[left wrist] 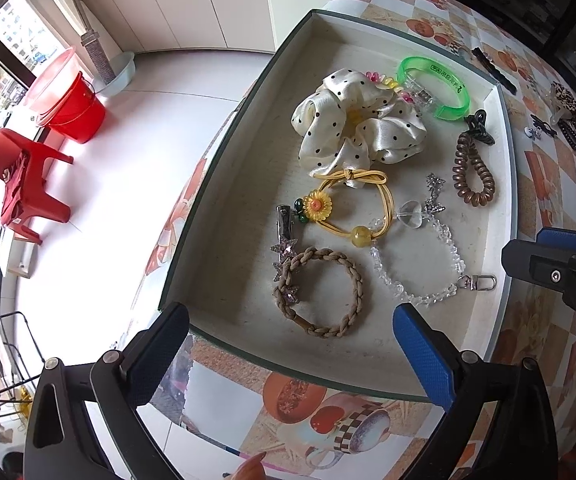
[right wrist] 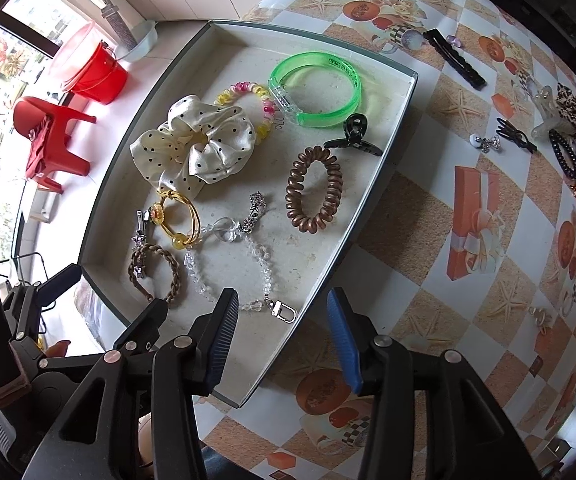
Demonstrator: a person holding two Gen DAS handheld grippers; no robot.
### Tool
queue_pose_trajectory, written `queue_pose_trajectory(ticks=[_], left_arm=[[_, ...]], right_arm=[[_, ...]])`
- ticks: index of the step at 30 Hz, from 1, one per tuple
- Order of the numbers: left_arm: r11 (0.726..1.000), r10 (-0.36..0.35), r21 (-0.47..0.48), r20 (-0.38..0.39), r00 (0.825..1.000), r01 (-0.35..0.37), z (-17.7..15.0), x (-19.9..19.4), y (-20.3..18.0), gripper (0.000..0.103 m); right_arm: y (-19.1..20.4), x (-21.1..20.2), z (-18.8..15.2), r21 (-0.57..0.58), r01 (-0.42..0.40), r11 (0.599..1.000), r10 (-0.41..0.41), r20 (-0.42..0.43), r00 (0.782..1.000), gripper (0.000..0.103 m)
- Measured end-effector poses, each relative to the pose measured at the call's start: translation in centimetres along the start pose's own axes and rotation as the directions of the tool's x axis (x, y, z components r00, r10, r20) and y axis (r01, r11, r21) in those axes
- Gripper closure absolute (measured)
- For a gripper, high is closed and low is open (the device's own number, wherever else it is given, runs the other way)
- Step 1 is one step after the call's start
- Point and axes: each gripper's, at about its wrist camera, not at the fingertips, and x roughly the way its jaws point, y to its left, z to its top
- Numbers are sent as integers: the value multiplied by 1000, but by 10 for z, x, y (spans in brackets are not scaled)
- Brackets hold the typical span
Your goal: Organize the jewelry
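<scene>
1. The left gripper (left wrist: 288, 354) points steeply down over the near rim of the shallow grey tray (left wrist: 224, 184), jaws spread wide, nothing between them.
2. The right gripper (right wrist: 282, 336) straddles the tray's right wall, jaws partly apart, empty.
3. The tray holds one braided brown hair tie (left wrist: 320, 292), one clear bead bracelet (left wrist: 420, 264), one yellow sunflower tie (left wrist: 348, 208), one polka-dot satin scrunchie (left wrist: 352, 124), one brown coil tie (left wrist: 473, 172) and one green plastic bangle (left wrist: 436, 84), its print unreadable.
4. More clips lie on the patterned tablecloth (right wrist: 428, 240).
</scene>
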Motion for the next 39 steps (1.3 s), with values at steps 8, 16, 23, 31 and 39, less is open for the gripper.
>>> queue_pose_trajectory(ticks=[8, 16, 23, 31, 39], left_arm=[[1000, 20, 17, 26, 999, -21, -5, -7, -3, 0], [1000, 15, 20, 47, 999, -16, -9, -14, 0, 0], [1000, -10, 2, 24, 1000, 10, -14, -19, 8, 0], [999, -46, 15, 10, 999, 45, -13, -28, 11, 0], [999, -36, 26, -6, 999, 36, -9, -36, 12, 0]], right_arm=[[4, 0, 1, 5, -1, 1000, 1, 4, 1000, 42], [3, -3, -6, 25, 13, 1000, -14, 14, 1000, 22], [9, -5, -10, 15, 52, 999, -52, 13, 999, 15], [12, -14, -10, 10, 104, 995, -104, 52, 993, 13], [12, -16, -9, -9, 109, 994, -109, -35, 993, 13]])
